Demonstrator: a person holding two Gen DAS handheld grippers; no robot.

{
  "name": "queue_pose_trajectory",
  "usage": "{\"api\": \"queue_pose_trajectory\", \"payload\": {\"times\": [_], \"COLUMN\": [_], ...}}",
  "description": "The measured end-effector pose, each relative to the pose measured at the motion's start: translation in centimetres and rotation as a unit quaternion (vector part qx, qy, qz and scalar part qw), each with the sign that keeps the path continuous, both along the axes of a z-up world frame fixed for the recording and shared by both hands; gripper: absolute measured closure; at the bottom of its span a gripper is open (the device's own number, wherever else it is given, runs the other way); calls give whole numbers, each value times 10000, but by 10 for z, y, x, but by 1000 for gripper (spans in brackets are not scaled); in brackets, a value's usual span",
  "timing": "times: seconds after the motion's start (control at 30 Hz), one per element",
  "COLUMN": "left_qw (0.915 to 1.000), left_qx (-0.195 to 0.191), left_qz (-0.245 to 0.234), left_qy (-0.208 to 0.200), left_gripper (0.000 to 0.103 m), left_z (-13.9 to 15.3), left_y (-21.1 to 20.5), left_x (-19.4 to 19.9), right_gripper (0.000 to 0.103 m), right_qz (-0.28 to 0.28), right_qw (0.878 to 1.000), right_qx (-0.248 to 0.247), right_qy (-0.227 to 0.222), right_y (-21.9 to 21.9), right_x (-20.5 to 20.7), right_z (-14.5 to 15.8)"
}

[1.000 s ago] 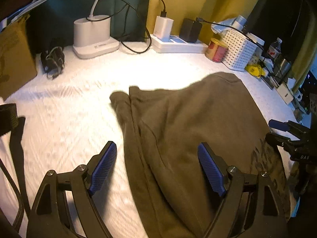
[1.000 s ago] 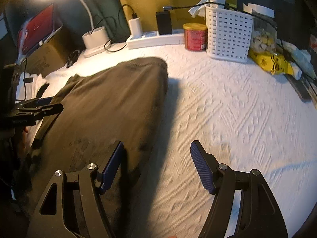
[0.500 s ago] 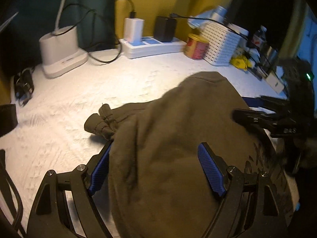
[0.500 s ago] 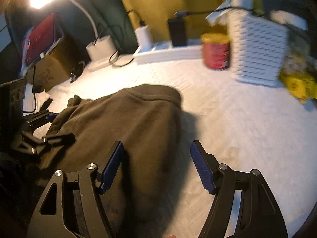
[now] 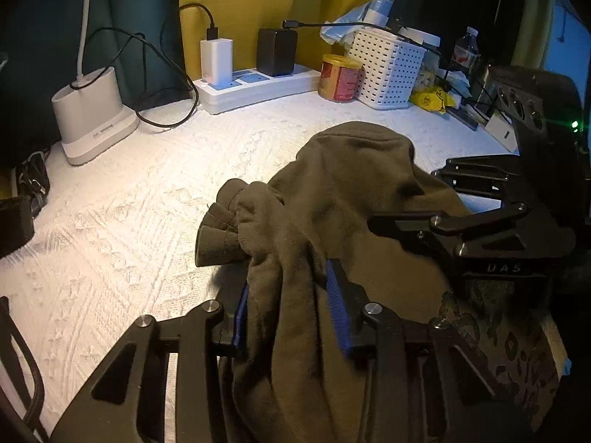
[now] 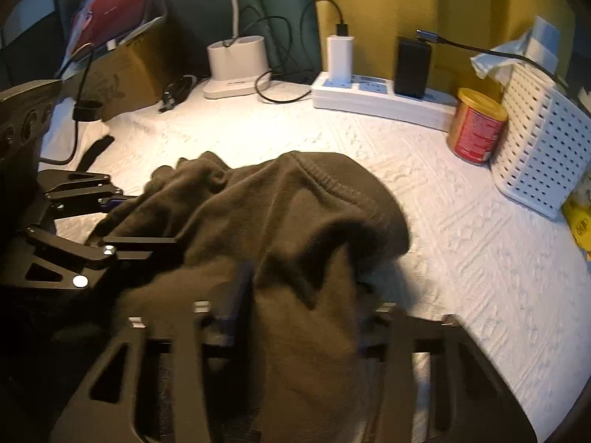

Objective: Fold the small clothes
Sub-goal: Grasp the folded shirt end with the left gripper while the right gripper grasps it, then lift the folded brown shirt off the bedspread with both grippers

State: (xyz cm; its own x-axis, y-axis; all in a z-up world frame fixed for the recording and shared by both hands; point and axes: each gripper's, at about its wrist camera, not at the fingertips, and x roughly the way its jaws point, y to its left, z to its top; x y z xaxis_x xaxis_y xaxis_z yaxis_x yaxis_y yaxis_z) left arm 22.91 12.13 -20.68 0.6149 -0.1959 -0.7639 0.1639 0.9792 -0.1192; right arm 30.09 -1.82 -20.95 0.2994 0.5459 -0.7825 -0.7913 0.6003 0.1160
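The olive-brown garment (image 5: 343, 199) lay bunched on the white textured cloth (image 5: 122, 229) that covered the table, filling the lower middle of both wrist views. Its long axis ran from the bottom edge of each frame up toward the middle. The far end, a rounded hump with a stitched hem, pointed toward the power strip (image 5: 258, 85) and the red can (image 5: 338, 78) at the back. A gathered, knotted fold of the fabric stuck out toward the left in the left wrist view.

The left gripper (image 5: 291, 310) sat at the bottom centre of its own view, jaws closing, with a thick pleat of the garment squeezed between the two blue pads (image 5: 336, 306); fabric spilled over the left pad and hid most of it. The right gripper (image 6: 306, 317) sat at the bottom centre of its view, blurred, jaws also closing, with a band of the garment running down between its fingers and filling the gap. The pads there could not be made out clearly.

Each gripper showed in the other's view, at the side of the garment and against it.

A white lamp base (image 5: 90, 110) stood at the upper left, and a white perforated basket (image 6: 539, 147) at the right.
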Motion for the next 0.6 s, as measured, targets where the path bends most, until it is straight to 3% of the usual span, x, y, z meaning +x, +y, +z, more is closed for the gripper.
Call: {"api": "queue_pose_trajectory", "payload": {"times": [0.27, 0.6], "left_qw": [9996, 9976], "left_qx": [-27, -139], "left_qz": [156, 306], "left_qy": [-212, -604], "left_gripper": [79, 79], "left_z": [6, 27], "left_y": [-10, -21], "left_x": [-12, -37], "right_gripper": [78, 78], "right_qz": [93, -63], "right_qw": [9999, 9987], "right_qx": [-47, 232], "right_qy": [-124, -453], "right_y": [0, -20], "right_x": [-21, -48], "right_z": [5, 43]}}
